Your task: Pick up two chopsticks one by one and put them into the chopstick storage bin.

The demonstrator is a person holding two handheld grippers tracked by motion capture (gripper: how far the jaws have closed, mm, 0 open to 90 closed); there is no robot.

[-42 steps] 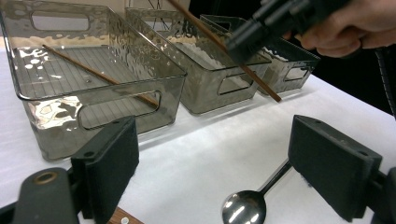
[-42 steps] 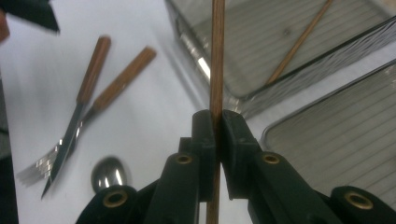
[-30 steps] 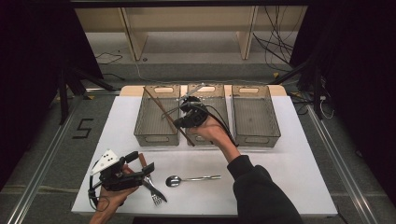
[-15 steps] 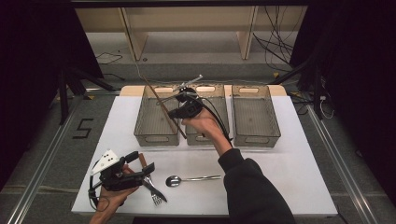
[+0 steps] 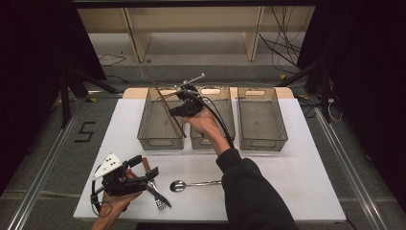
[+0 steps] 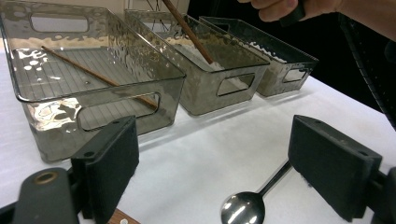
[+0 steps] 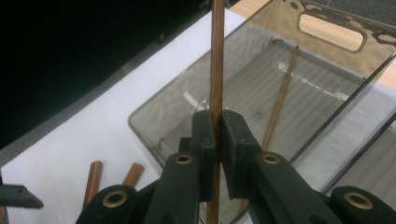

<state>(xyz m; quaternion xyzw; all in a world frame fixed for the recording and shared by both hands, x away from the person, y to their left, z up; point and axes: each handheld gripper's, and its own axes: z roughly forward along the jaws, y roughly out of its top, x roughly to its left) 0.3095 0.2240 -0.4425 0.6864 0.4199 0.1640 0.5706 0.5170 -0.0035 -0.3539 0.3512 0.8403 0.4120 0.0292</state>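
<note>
My right gripper [image 5: 173, 109] is shut on a long brown chopstick [image 5: 160, 96] and holds it tilted above the left clear bin [image 5: 143, 125]. In the right gripper view the jaws [image 7: 215, 122] pinch the stick [image 7: 216, 56] near its middle. A second chopstick [image 7: 280, 98] lies flat on that bin's floor [image 7: 243, 88]. My left gripper [image 5: 143, 173] rests open near the table's front left, above a wooden-handled knife and fork [image 5: 155, 191]. A metal spoon [image 5: 182, 185] lies just to its right, and its bowl [image 6: 245, 207] shows between the open left jaws [image 6: 222, 154].
Three clear bins stand in a row across the white table: left [image 6: 98, 100], middle [image 5: 229, 125] and right [image 5: 282, 129]. A person's dark sleeve [image 5: 249, 187] reaches over the front centre. Two wooden handles [image 7: 93, 182] lie on the table left of the bin.
My right gripper has carried the chopstick left and slightly up, from over the middle bin toward the left bin. The left gripper, spoon, knife and fork have stayed put.
</note>
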